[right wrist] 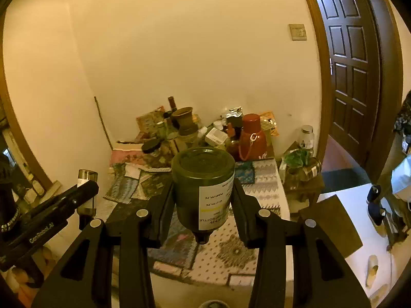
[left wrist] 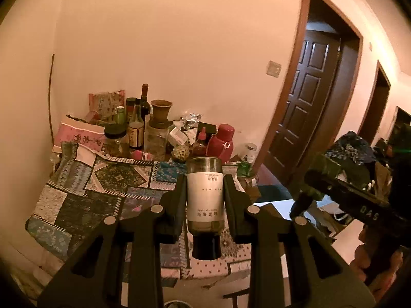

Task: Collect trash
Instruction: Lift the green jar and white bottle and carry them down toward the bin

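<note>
My left gripper (left wrist: 204, 195) is shut on a clear bottle with a white label (left wrist: 204, 197), held upside down with its dark cap toward me, above the patchwork cloth. My right gripper (right wrist: 203, 200) is shut on a dark green bottle with a white label (right wrist: 203, 187), also bottom-up with its cap pointing down. The right gripper with the green bottle (left wrist: 323, 172) shows at the right of the left wrist view. The left gripper with its bottle (right wrist: 87, 192) shows at the left of the right wrist view. Both are held over the near end of the table.
The table (left wrist: 84, 195) is covered in a patchwork cloth. Its far end by the wall holds several bottles, jars, a red flask (left wrist: 221, 141) and a clay pot (left wrist: 161, 109). A small stand with a plant (right wrist: 300, 164) is right of the table. An open brown door (right wrist: 352, 59) is at right.
</note>
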A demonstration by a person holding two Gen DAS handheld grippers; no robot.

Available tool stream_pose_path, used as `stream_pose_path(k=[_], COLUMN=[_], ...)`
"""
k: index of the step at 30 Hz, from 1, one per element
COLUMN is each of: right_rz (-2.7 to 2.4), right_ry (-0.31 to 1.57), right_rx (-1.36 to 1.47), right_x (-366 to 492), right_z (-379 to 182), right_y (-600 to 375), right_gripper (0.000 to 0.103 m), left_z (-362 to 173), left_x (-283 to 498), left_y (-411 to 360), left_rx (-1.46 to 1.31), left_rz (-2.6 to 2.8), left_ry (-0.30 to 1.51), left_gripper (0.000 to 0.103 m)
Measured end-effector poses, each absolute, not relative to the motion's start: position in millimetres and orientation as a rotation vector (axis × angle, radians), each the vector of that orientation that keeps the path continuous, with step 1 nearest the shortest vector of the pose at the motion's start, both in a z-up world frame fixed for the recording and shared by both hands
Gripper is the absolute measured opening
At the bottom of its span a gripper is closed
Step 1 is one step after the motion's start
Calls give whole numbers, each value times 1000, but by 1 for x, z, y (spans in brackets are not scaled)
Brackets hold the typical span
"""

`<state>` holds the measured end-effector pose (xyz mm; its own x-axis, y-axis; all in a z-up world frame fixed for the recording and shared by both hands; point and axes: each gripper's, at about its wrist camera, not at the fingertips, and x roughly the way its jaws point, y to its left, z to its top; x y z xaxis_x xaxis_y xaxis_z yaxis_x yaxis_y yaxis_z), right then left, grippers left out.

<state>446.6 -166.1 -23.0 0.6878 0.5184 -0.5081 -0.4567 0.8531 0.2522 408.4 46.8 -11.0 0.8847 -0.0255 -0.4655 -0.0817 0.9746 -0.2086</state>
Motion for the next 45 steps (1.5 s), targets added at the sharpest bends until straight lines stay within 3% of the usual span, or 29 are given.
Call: stream_pose_path(k=[21, 35, 45], right_rz=[457, 443, 448], right_ry=[681, 841, 971], right_rx=[113, 76, -15], right_x=[229, 217, 259], right_z=[-45, -102, -228], right_y=[-133, -145, -146], right_gripper=[39, 39, 39], left_z=[-43, -109, -249], left_x=[167, 169, 223], left_y=[80, 56, 47], left_rx=[-187, -225, -347], left_rz=[-60, -89, -52], left_ry=[580, 761, 922], left_gripper=[27, 27, 27])
